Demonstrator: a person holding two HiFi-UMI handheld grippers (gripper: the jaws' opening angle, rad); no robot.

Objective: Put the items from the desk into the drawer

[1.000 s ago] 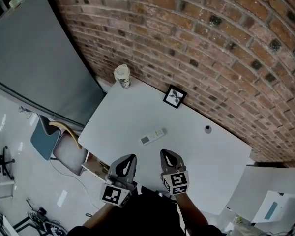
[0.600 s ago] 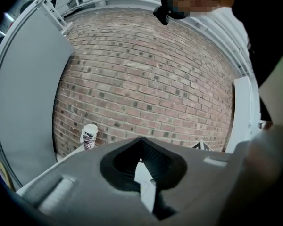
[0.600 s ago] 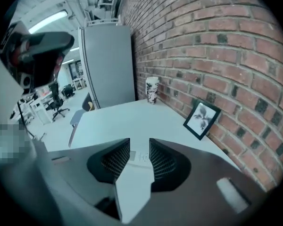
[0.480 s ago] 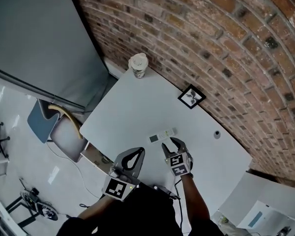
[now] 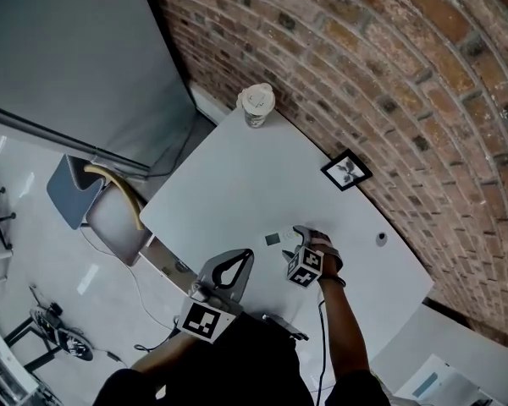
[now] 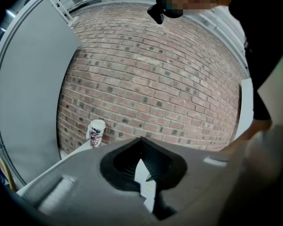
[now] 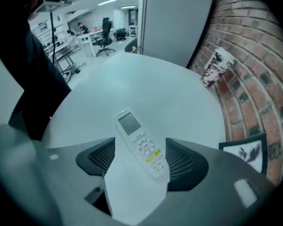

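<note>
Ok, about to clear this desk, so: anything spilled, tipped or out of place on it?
Nothing stands out. The paper cup stands upright at the far corner, the picture frame sits by the brick wall, and the remote lies flat, face up. No spill shows.

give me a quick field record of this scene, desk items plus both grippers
surface: white desk against a brick wall
remote: lying flat on the desk, screen up
right gripper: pointing down over the remote, jaws apart either side of it, just been opening, not yet closed on it
left gripper: jaws together, empty
other items: paper cup at the desk corner, picture frame by the wall
</note>
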